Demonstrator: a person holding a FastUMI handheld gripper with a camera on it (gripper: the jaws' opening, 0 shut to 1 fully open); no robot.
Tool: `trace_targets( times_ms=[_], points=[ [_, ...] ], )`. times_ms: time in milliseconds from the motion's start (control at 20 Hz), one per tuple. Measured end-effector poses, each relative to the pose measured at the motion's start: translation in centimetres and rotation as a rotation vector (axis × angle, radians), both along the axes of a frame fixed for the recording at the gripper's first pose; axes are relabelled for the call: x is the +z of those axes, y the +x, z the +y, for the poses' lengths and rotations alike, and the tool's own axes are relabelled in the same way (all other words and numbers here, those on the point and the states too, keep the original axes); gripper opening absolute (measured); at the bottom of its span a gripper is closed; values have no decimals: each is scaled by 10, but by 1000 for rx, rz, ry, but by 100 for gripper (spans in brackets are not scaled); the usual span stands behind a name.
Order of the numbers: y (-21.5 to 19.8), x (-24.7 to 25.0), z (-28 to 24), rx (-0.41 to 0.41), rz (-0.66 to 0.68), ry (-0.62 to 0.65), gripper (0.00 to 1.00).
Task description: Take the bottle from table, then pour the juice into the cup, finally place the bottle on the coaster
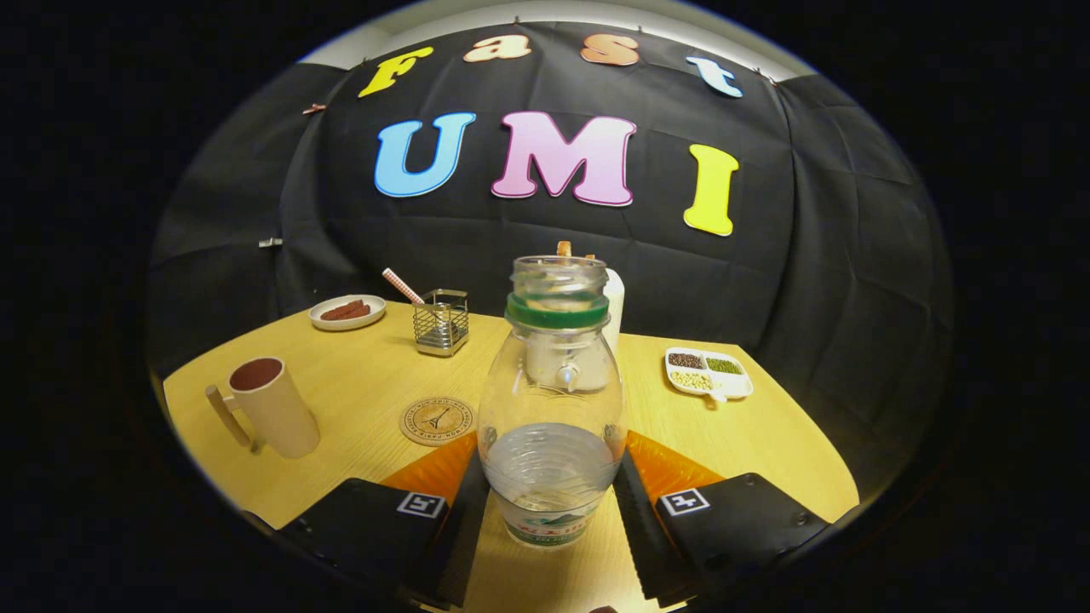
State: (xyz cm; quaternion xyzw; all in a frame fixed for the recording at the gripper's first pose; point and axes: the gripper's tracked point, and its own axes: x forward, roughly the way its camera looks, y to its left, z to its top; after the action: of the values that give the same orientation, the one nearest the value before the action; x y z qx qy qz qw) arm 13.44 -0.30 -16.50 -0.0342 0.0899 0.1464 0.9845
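Gripper [550,502] is seen with its two fingers set on either side of the lower body of the bottle [552,409]; both inner faces appear pressed against the clear plastic, so the bottle is taken as clamped between them. Bottle is held upright, cap off, green ring at the neck, clear liquid filling roughly the lower part. Whether its base is touching the table [358,400] cannot be told.

Cup [268,407], tan with a handle and a dark inside, is noted standing on the table well to the left of the fingers. Coaster [437,421], round with a printed design, is seen lying flat between cup and bottle, just ahead of the left finger.

Further back are recorded: a small plate [347,312] of brown food, a wire basket [441,322] with a striped straw [402,286], and a divided dish [708,372] of grains on the right.
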Motion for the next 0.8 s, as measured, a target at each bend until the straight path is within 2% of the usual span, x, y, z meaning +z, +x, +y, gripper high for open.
trace_targets(
  times_ms=[400,550,800],
  points=[
    [-7,41,21,102,-47,-156,70],
    [-7,64,21,93,-71,-224,70],
    [-1,93,16,43,-130,-441,70]
  ],
)
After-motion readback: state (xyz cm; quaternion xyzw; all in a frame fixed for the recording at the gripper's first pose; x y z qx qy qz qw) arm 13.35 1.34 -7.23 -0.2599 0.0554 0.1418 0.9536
